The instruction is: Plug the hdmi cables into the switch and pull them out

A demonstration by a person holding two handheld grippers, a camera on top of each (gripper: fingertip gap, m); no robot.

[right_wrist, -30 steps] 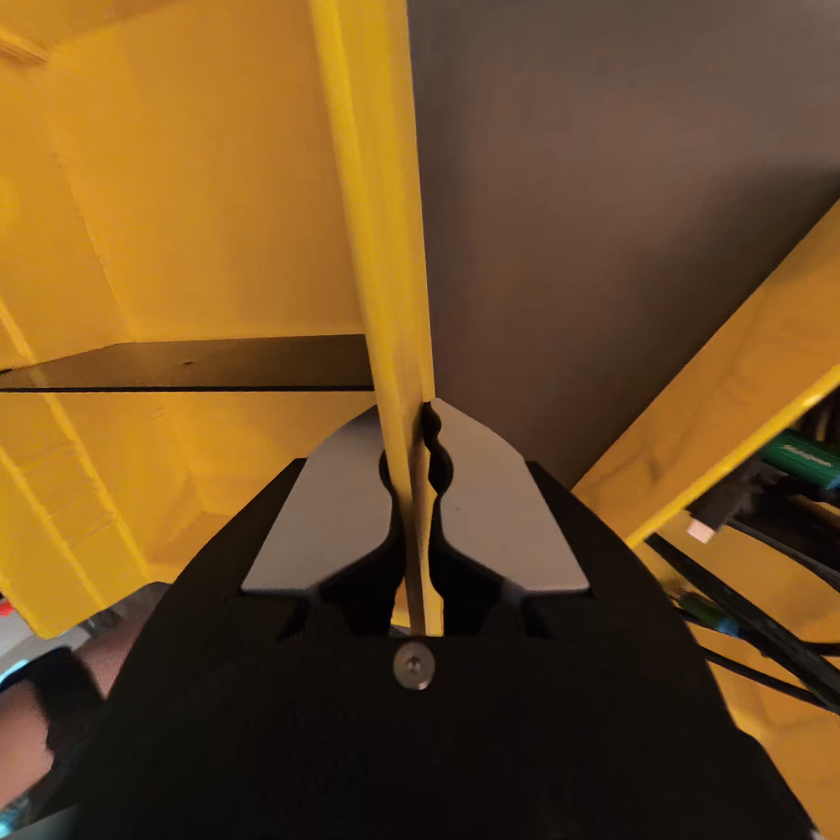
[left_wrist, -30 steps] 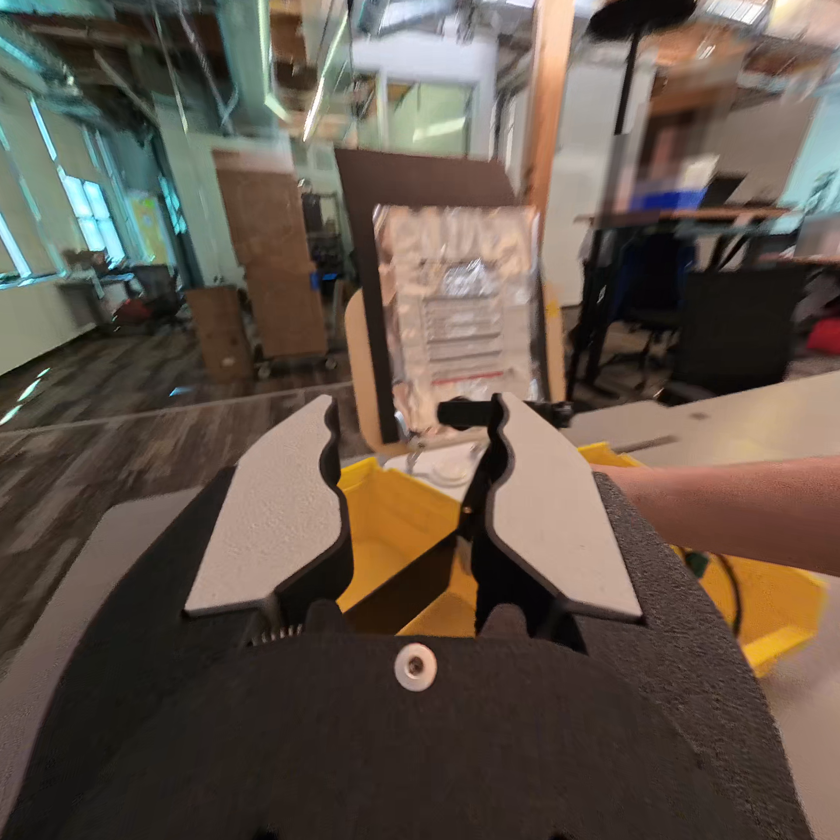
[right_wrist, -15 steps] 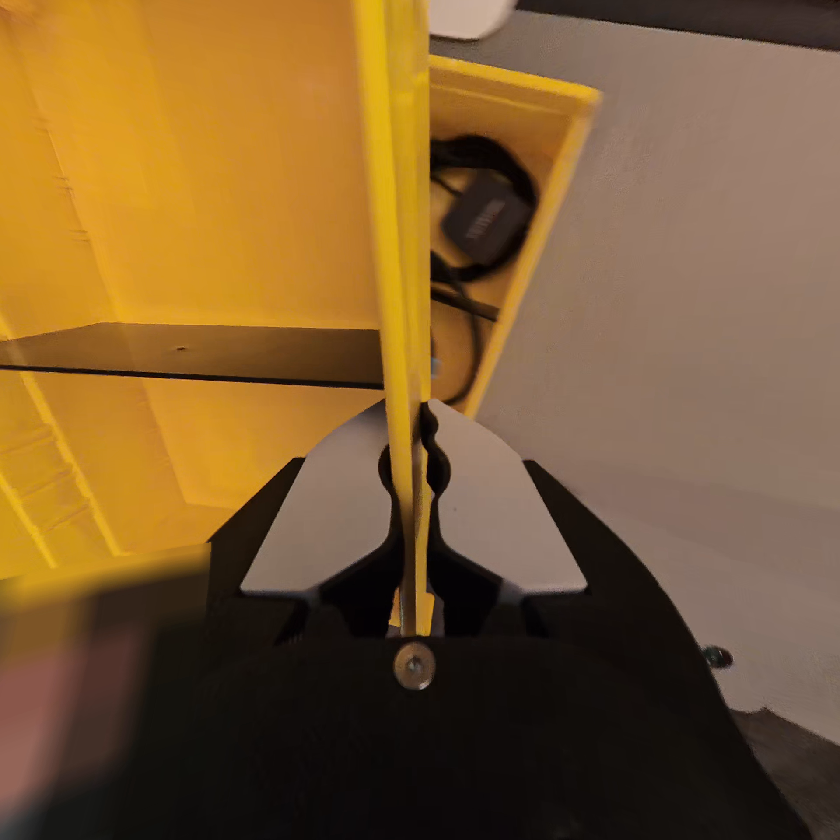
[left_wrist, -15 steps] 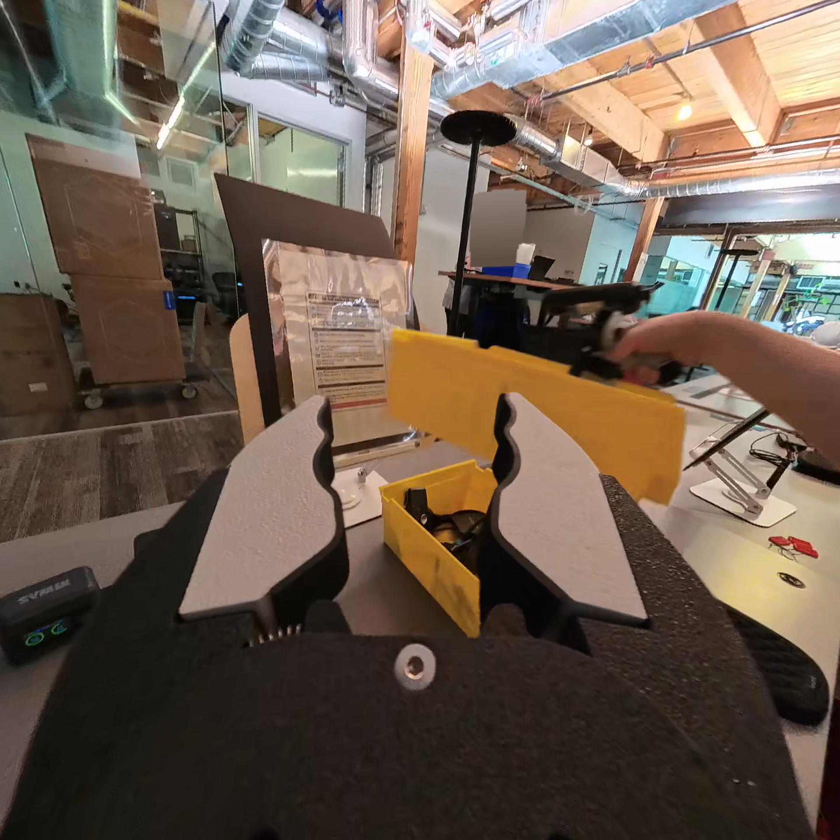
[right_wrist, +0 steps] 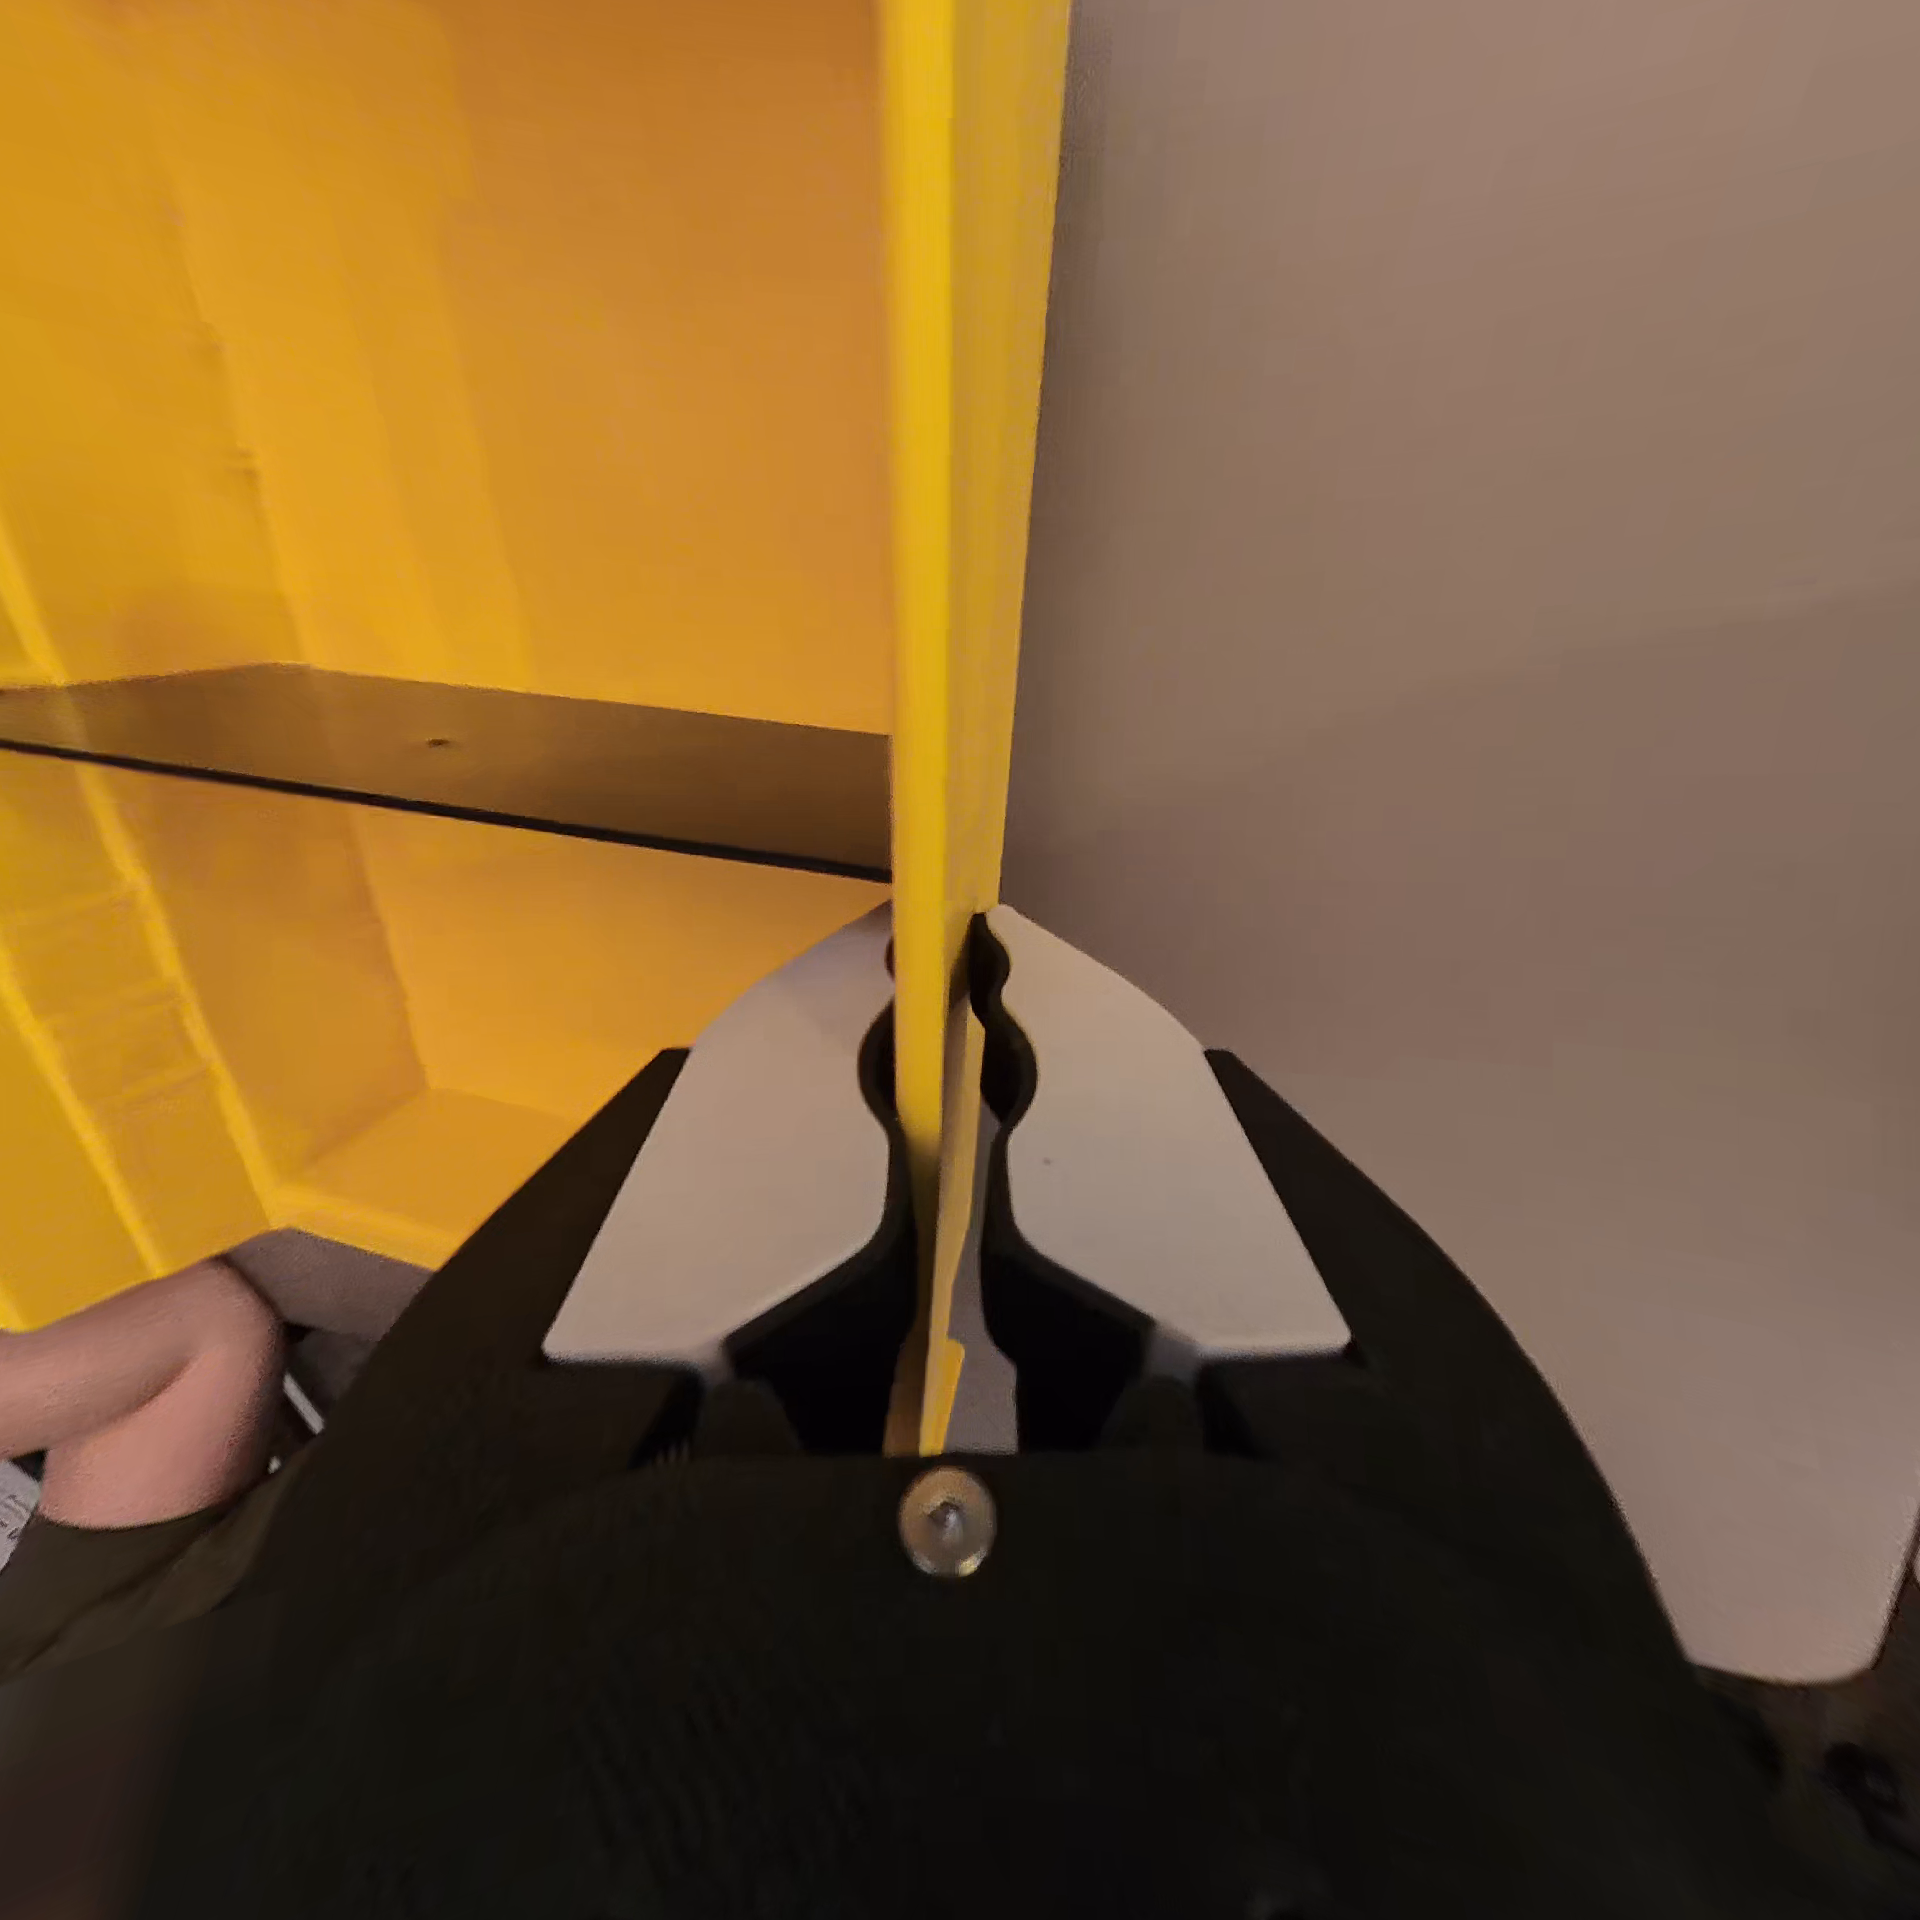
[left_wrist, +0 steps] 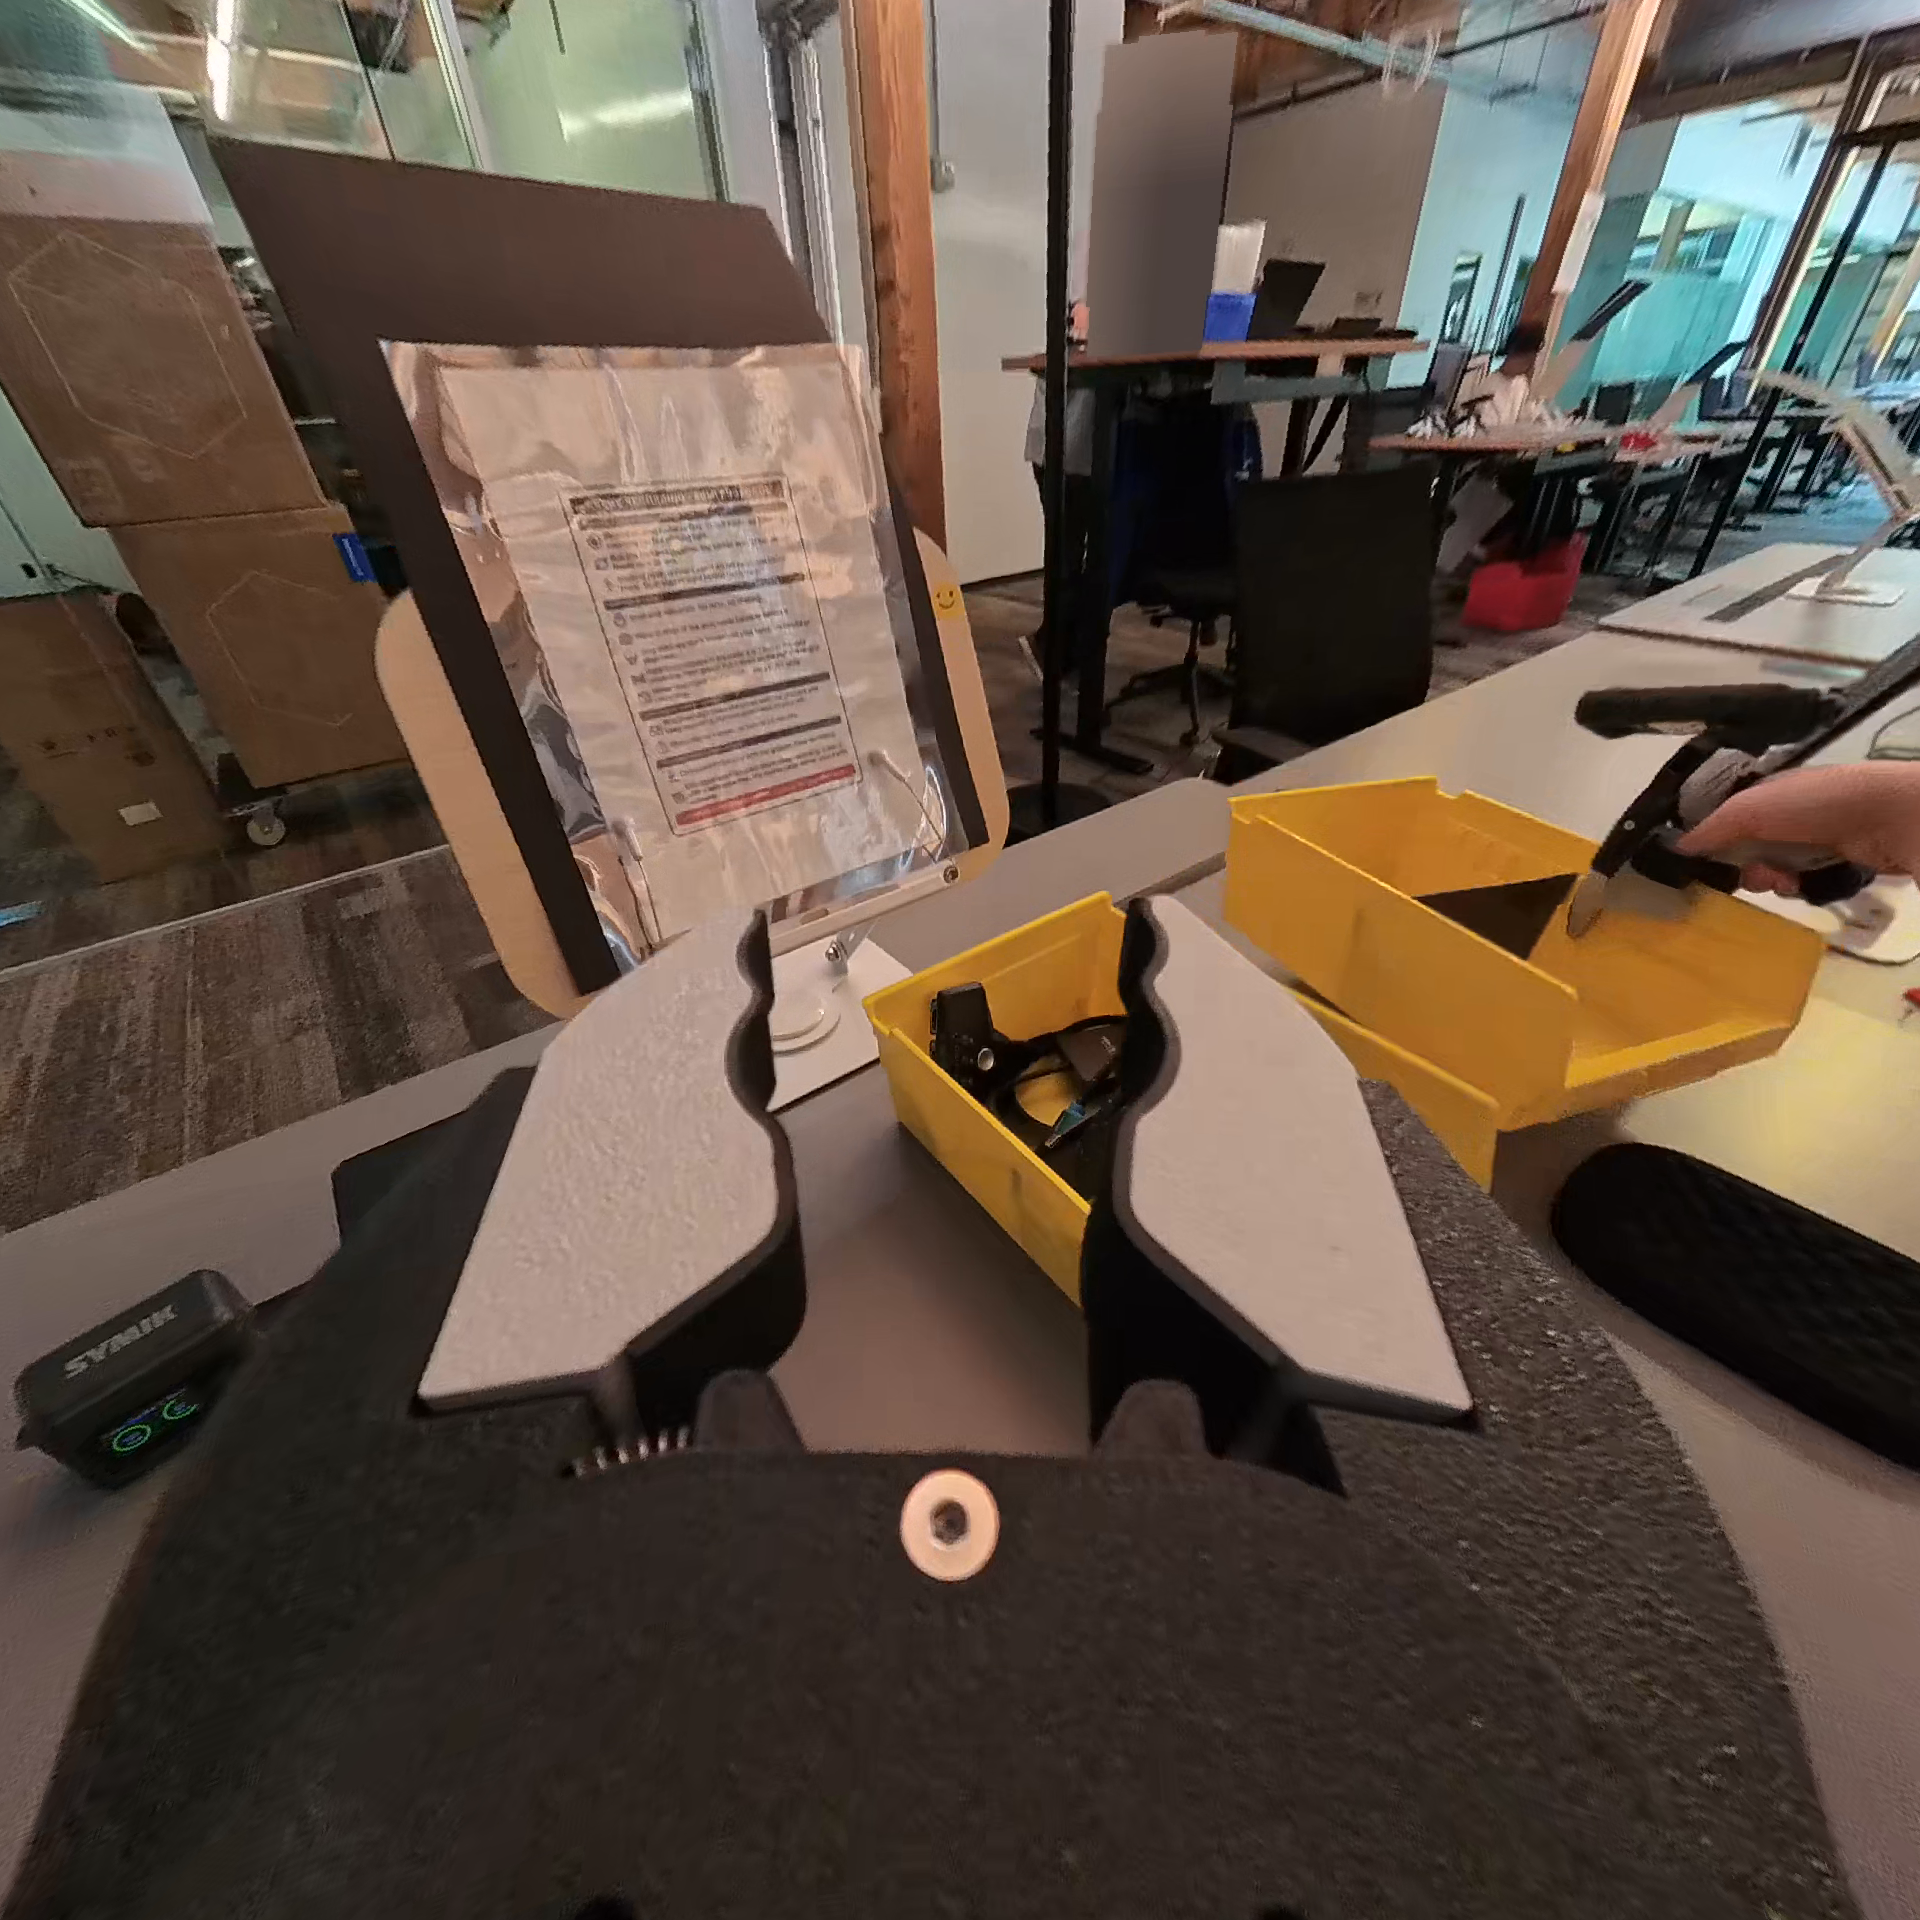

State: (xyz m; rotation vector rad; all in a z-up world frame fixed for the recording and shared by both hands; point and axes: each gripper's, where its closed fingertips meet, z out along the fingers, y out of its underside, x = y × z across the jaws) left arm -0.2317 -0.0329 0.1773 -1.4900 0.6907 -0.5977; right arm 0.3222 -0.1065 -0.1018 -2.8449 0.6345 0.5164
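Note:
A small yellow bin point(left_wrist: 977, 1153) sits on the grey table just ahead of my left gripper point(left_wrist: 948, 925), which is open and empty. Inside the bin lie coiled black cables point(left_wrist: 1039, 1091) and a small black box point(left_wrist: 961, 1023); I cannot tell which is the switch. To the right, a larger empty yellow bin point(left_wrist: 1403, 987) with a black divider point(left_wrist: 1496, 909) rests on the table. My right gripper point(left_wrist: 1590, 914) is shut on its side wall. In the right wrist view, the right gripper point(right_wrist: 940, 925) clamps that yellow wall point(right_wrist: 966, 416), next to the divider point(right_wrist: 468, 748).
A stand with a plastic-sleeved sheet point(left_wrist: 707, 644) stands behind the small bin. A small black device with green lights point(left_wrist: 125, 1382) lies at the left. A black padded rest point(left_wrist: 1745, 1278) lies at the right. A hand point(left_wrist: 1808, 831) holds the right gripper. Across from one pair of fingers to the other is roughly 65 cm.
My right gripper has carried the larger yellow bin off the small one, rightward and down onto the table. The small bin with cables is now uncovered. My left gripper has stayed open.

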